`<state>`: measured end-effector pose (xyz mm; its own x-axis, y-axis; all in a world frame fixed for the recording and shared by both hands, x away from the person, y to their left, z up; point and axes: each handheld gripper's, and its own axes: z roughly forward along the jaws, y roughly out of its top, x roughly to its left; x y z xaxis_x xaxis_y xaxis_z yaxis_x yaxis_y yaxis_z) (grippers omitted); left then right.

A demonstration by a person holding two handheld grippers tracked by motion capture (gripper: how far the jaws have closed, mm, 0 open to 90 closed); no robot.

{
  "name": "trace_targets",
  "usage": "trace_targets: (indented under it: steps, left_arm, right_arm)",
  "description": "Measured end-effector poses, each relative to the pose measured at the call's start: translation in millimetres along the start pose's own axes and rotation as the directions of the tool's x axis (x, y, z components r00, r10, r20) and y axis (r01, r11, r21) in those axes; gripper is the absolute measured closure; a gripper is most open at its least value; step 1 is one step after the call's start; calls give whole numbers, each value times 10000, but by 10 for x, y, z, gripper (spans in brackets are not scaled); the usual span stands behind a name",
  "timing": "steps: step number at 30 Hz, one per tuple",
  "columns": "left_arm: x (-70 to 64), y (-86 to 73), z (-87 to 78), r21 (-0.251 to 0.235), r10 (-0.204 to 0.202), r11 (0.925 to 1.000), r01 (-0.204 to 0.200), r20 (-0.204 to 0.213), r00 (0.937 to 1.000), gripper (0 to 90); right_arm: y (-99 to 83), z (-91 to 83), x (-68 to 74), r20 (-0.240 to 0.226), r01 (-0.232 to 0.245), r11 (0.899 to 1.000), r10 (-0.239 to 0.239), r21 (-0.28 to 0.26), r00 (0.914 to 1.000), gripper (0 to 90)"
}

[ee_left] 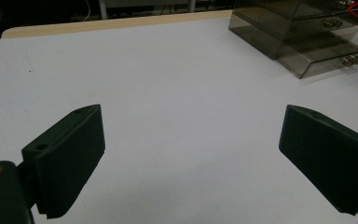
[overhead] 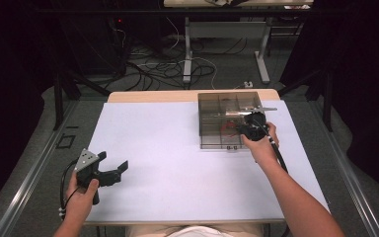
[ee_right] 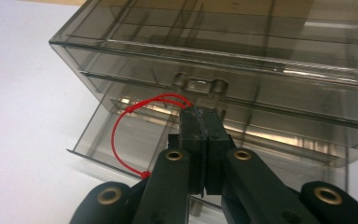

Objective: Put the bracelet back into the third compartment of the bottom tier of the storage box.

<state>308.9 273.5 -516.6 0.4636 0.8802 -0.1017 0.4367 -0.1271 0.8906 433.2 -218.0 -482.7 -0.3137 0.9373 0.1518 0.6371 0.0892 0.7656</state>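
Right gripper (ee_right: 204,140): jaws closed, apparently pinching red cord (ee_right: 121,135) | smoked drawer box (overhead: 227,121): table's far right, lower drawer (ee_right: 121,149) partly out | left gripper (ee_left: 191,158): wide open, empty | technique: pull straight, level, slowly.

1. High view: the white table (overhead: 177,163) is evenly lit from overhead; surroundings at 9 and 3 o'clock are dark; detail is soft.
2. Left gripper view: faint shadow at 6 o'clock; near jaws are slightly blurred.
3. Right gripper view: glare streaks cross the smoked plastic drawer box (ee_right: 242,60) at 3 o'clock.
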Motion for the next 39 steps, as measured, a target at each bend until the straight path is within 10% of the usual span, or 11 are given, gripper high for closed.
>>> trace_targets:
  steps: [39]
  left_arm:
    - [11,-2,8,138,-105,9998,105,-15,9999,72]
  right_arm:
    - [-165,-46,-525,1092,-775,9963,731,363,9913,900]
